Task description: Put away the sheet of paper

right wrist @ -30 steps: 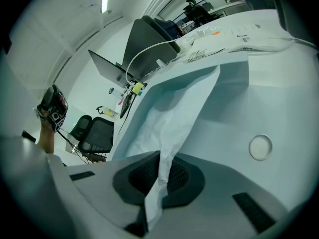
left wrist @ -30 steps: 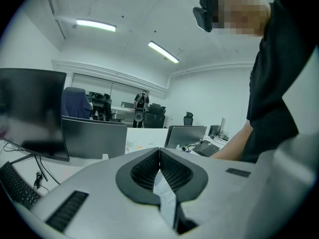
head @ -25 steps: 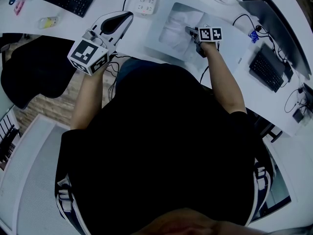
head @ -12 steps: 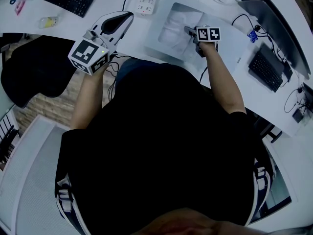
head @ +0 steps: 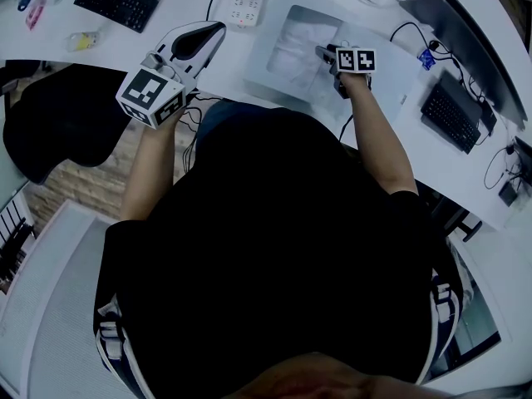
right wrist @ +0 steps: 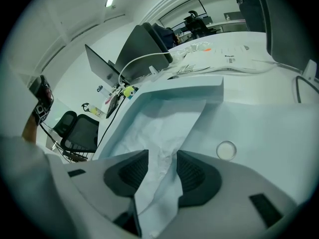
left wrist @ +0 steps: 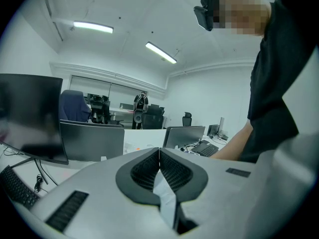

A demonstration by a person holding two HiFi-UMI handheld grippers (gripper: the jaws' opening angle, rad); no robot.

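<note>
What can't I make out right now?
- Right gripper view: the right gripper has just been opening, paper between its jaws; the gripper's body hides the paper's near end.
- Left gripper view: left gripper shut; pale strip behind its tips, unclear what.
- Head view: paper's creases in the tray, too small.

— What sort of room is it?
— An open office with white walls and a white ceiling, where two light strips (left wrist: 93, 27) are lit.
— And the furniture?
— A long white desk (head: 41, 44) (it curves), a black office chair (head: 58, 115) beside it, and monitors (left wrist: 92, 139) across the room. The floor (head: 79, 177) looks brownish and patterned.
</note>
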